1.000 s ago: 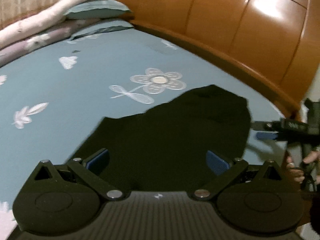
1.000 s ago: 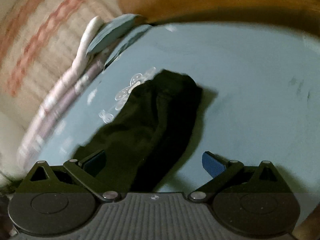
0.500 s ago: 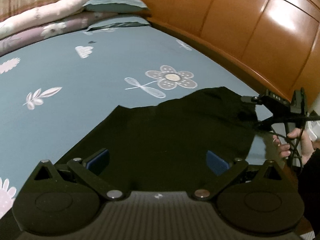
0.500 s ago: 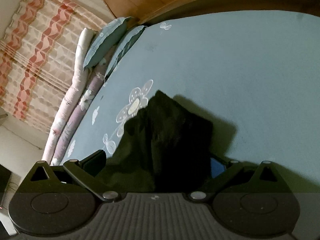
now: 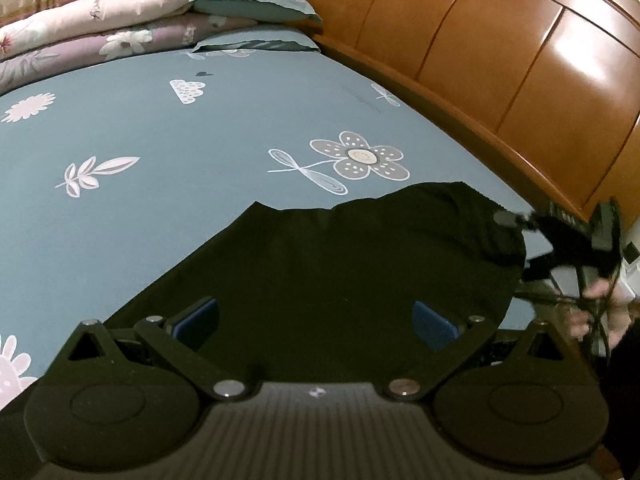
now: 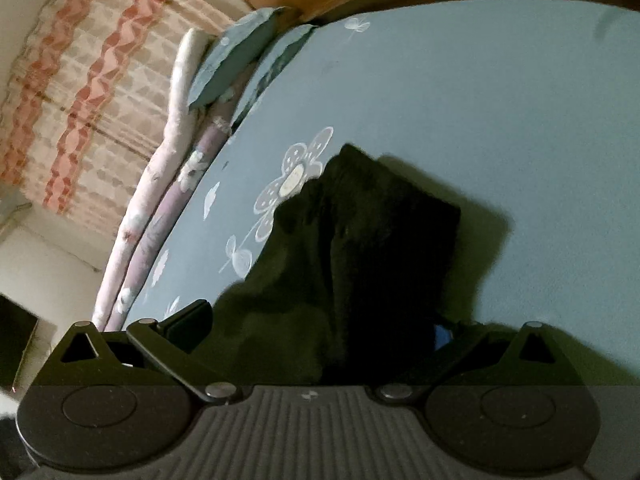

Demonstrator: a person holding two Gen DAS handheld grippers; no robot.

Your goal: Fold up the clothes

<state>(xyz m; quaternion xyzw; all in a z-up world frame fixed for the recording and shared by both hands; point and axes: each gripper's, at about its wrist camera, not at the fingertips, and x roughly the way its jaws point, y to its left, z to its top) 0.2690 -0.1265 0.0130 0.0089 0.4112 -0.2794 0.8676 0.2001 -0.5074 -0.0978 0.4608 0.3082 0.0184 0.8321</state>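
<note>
A black garment lies spread on the blue flowered bedsheet. My left gripper is open low over its near edge, and the dark cloth fills the space between the blue pads. In the left wrist view my right gripper, held by a hand, sits at the garment's right edge. In the right wrist view the right gripper is open, with a raised fold of the black garment between its spread fingers, hiding most of the right pad.
A wooden headboard runs along the far right side of the bed. Pillows and rolled quilts are stacked at the far end. Striped curtains hang beyond the quilts. Bare sheet stretches left of the garment.
The right gripper has closed in on the garment's right edge, and cloth now rises between its fingers. The left gripper has crept forward over the near edge. Both stay open.
</note>
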